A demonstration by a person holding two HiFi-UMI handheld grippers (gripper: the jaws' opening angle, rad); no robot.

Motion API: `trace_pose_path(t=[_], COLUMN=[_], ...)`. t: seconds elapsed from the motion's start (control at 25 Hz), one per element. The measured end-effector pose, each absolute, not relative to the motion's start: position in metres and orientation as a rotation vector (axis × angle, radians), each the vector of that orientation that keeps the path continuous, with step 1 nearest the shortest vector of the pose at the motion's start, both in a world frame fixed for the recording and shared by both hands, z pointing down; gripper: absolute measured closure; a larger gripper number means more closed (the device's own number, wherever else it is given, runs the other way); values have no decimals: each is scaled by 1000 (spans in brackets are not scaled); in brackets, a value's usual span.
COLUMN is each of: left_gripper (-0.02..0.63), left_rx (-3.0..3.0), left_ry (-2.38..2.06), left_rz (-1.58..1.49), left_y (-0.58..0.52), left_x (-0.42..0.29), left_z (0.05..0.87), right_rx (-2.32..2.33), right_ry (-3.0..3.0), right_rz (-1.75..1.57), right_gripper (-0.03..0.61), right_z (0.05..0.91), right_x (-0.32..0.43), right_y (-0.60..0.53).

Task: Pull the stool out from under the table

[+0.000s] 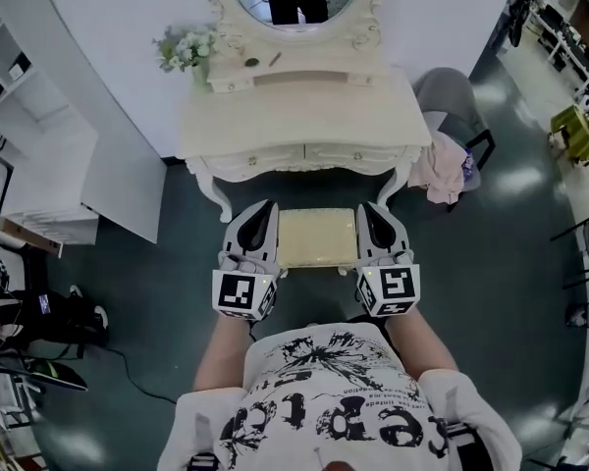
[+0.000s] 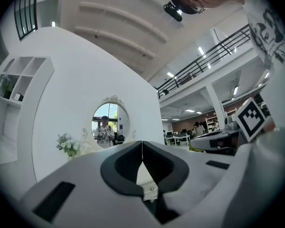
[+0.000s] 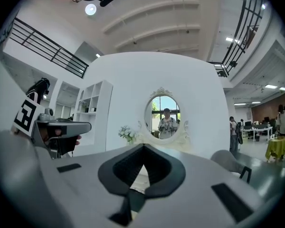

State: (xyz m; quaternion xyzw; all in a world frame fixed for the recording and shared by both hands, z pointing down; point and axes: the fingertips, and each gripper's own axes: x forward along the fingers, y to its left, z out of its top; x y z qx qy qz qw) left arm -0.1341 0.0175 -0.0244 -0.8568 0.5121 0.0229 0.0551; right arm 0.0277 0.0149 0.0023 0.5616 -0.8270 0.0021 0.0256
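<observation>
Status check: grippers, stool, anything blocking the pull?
Both shut and empty: left gripper and right gripper flank the stool. It sits just in front of the table. Nearest thing a chair, off right, apart.

Stool [image 1: 317, 238] top seemingly padded matt cloth; floor [image 1: 491, 292] smooth, glossy.
</observation>
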Motion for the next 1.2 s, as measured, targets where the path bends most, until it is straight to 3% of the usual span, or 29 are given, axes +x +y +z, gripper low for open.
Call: trace_pose_path(t=[1.2], left_gripper=[597], left_rx=[-2615], left_ry=[1550], left_rz=[47], left_y=[33], left_x=[-126], left_z=[-21], right_rx=[1735], right_ry=[-2499], right_rz=[2], right_gripper=[563], right_z=[0], right_x=[38], right_y=[19])
